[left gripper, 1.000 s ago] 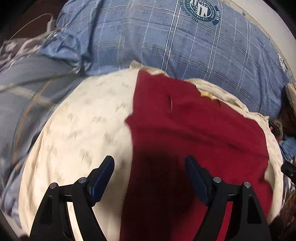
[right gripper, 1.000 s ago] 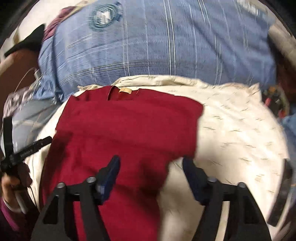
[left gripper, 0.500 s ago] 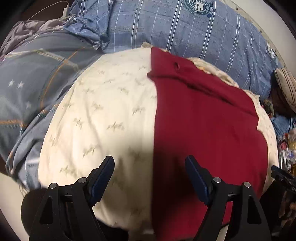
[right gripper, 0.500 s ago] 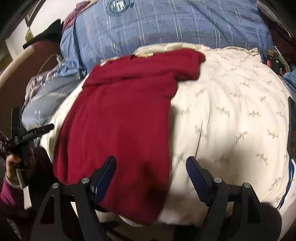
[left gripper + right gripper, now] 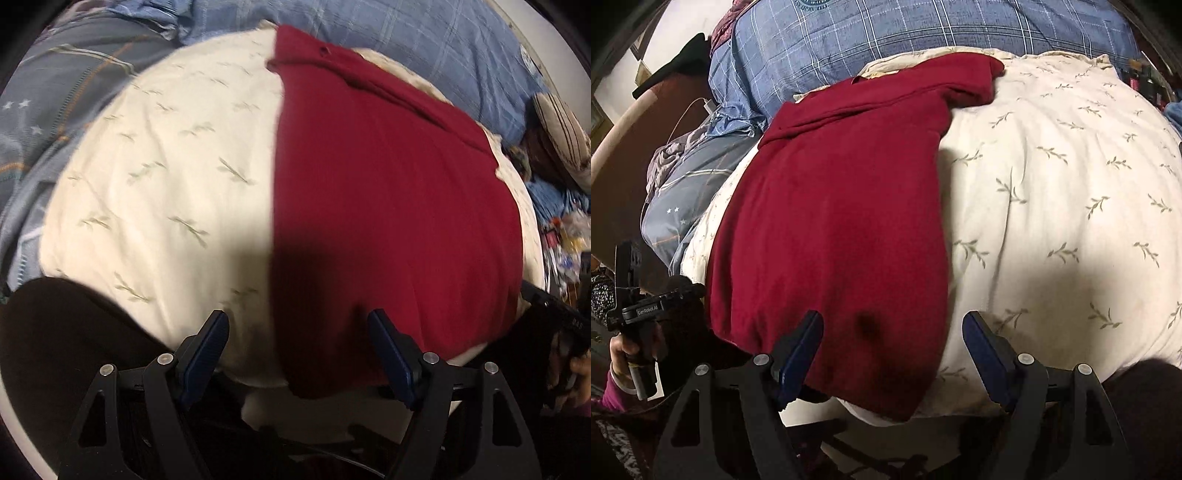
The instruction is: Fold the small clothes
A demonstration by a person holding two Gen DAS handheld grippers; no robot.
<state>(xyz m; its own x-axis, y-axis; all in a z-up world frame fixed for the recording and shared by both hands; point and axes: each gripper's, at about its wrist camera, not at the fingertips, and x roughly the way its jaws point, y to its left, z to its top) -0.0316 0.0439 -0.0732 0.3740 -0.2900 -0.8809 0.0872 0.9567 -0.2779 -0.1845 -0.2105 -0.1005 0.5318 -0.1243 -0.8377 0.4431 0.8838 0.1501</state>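
We have drawn both tongs, left (image 5: 297, 349) and right (image 5: 892, 349), back to the near hem of the red garment (image 5: 831, 221) at frame centre, jaws apart, empty, ready to fold.

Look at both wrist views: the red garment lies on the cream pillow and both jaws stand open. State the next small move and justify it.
Probably lower both grippers onto the near hem of the red garment and close. The left gripper and right gripper each hang open over that hem, one at each corner, holding nothing. The garment lies already narrowed lengthwise on the cream pillow, so lifting the hem toward the collar looks like the next fold.
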